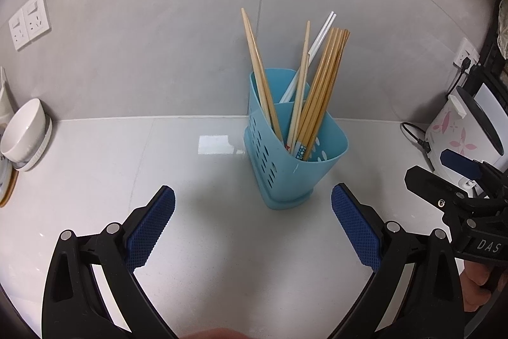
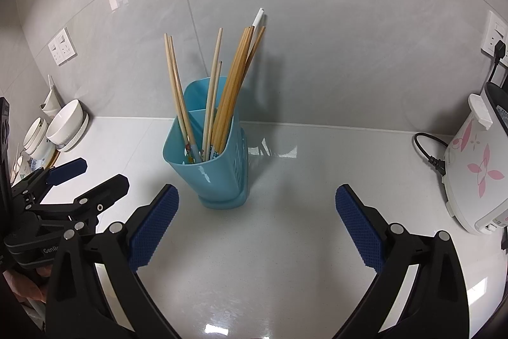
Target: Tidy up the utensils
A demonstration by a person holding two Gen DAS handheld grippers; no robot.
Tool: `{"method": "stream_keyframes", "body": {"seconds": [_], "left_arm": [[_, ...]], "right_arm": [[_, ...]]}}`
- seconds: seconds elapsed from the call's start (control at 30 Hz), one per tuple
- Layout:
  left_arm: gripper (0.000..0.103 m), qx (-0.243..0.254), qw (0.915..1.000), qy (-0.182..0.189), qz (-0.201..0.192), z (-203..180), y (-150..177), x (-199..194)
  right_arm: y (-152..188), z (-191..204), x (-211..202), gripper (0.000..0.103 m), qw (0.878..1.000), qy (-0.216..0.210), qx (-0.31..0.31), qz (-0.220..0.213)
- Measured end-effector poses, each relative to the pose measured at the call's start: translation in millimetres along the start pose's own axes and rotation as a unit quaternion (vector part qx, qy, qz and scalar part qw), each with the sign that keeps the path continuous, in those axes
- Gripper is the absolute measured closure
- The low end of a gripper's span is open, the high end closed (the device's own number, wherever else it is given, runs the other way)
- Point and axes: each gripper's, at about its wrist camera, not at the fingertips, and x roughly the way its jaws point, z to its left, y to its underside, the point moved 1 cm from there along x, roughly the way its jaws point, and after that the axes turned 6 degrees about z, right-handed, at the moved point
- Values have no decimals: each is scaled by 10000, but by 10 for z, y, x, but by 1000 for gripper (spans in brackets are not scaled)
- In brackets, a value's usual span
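1. Nearest to us, our left gripper [image 1: 253,223] hangs over the white counter [image 1: 222,243] with its jaws spread wide and nothing between the blue pads.
2. Same deal with our right gripper [image 2: 257,223]: jaws released, empty, just above the bare counter. The two sit side by side, each one poking into the other's view at the edge.
3. A bit further out is the blue utensil holder [image 1: 295,158], standing on the counter close to the back edge where it meets the tiled wall [image 1: 158,37]. It has slotted sides and a divider inside.
4. The chopsticks [image 1: 320,91] are all in the holder, mostly wooden, leaning at loose angles, with a white pair [image 1: 312,50] in the rear compartment tilted toward the wall.
5. Off at the left end of the counter there's a white bowl [image 1: 23,132] tipped on its side with some plates.
6. At the right end sits a white rice cooker [image 2: 476,177] with pink flowers, its cord running to a wall socket [image 2: 495,37].
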Motion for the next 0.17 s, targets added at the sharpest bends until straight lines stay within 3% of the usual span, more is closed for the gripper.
{"method": "stream_keyframes", "body": {"seconds": [0.17], "left_arm": [[6,12,10000,3,-1,-16,2,-6]], "right_arm": [[0,-4,5,8,10000,-6,-4,-1]]}}
